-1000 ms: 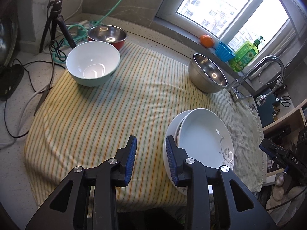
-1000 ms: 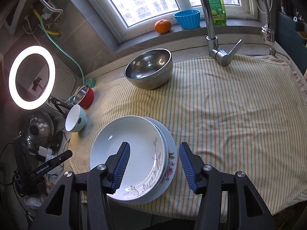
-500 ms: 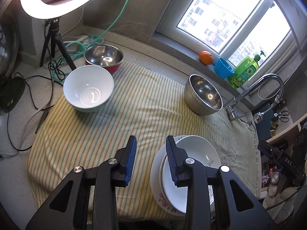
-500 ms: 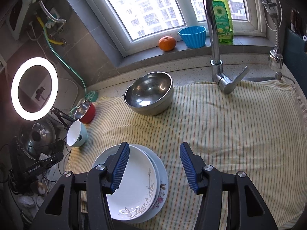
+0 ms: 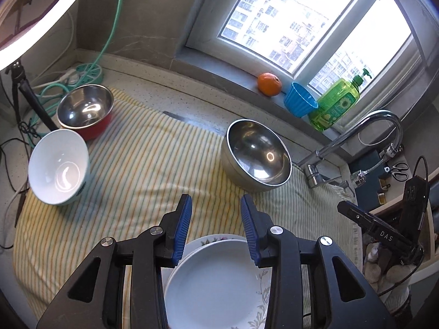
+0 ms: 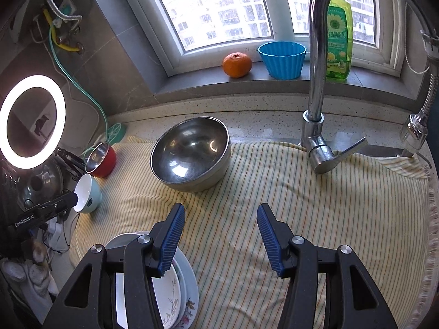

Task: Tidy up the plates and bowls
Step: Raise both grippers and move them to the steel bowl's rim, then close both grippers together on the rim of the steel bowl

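Note:
Two stacked white plates (image 5: 219, 282) lie on the striped cloth at the near edge, just under my left gripper (image 5: 215, 230), which is open and empty above them. They also show in the right wrist view (image 6: 175, 290), below and left of my open, empty right gripper (image 6: 219, 240). A large steel bowl (image 5: 258, 156) (image 6: 192, 153) sits tilted at mid-cloth. A white bowl (image 5: 59, 167) (image 6: 87, 193) and a red steel-lined bowl (image 5: 85, 111) (image 6: 101, 159) stand at the far left.
A yellow striped cloth (image 6: 315, 205) covers the counter. A faucet (image 6: 318, 82) rises at the right. An orange (image 6: 237, 64), blue cup (image 6: 282, 59) and green soap bottle (image 6: 338, 35) stand on the sill. A ring light (image 6: 33, 120) and cables are at the left.
Both grippers have pulled back and risen away from the plates, which now sit lower in each view. Both stay open. The plates have not moved.

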A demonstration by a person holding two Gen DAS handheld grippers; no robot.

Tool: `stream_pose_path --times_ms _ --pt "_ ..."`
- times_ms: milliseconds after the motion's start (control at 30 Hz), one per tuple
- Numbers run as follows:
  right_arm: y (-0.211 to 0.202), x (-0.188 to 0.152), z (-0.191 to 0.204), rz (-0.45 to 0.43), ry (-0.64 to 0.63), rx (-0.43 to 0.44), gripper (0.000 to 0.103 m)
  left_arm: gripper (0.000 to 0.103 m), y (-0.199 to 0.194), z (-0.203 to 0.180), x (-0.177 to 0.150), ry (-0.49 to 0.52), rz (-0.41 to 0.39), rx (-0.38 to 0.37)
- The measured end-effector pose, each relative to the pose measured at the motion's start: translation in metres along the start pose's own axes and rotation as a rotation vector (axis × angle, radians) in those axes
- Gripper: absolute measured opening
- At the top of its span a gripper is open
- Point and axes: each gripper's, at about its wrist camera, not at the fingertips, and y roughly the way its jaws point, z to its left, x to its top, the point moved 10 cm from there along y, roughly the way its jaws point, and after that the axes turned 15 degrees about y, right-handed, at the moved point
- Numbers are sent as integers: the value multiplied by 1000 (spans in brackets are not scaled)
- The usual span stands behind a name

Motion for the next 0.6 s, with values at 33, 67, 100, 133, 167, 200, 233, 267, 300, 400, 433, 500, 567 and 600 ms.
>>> stream_pose_path --times_ms 33,67,100,133,167,200,233,267,300,400,433,500,567,600 --pt "4 3 1 5 -7 0 51 35 5 -2 4 -1 6 -4" --pt "8 7 2 8 -14 1 51 35 10 -3 8 -1 12 -5" --pt "12 11 3 12 -22 1 51 35 15 -5 12 0 18 -5" --pt "17 14 4 16 -28 1 51 35 21 -5 16 1 24 -3" --pt "21 18 5 21 -31 3 51 35 25 -6 19 6 30 1" --pt "26 21 6 28 -32 7 51 35 30 -6 21 12 36 7" --pt "30 23 6 34 -30 10 51 35 35 -7 24 17 43 12" --pt "35 27 7 39 -24 13 51 35 39 -7 26 20 52 14" --pt "40 30 7 47 -18 17 51 35 44 -7 28 16 59 14" --pt "54 36 6 72 0 27 50 35 58 -7 33 14 85 8" --pt "59 38 6 79 2 28 50 35 63 -7 35 12 92 8" --pt "68 42 7 90 0 27 49 35 73 -5 39 12 108 10" --pt "77 47 5 102 3 16 47 35 83 -2 42 -3 124 7" --pt "82 49 4 113 11 19 45 35 88 -1 44 -6 136 1"
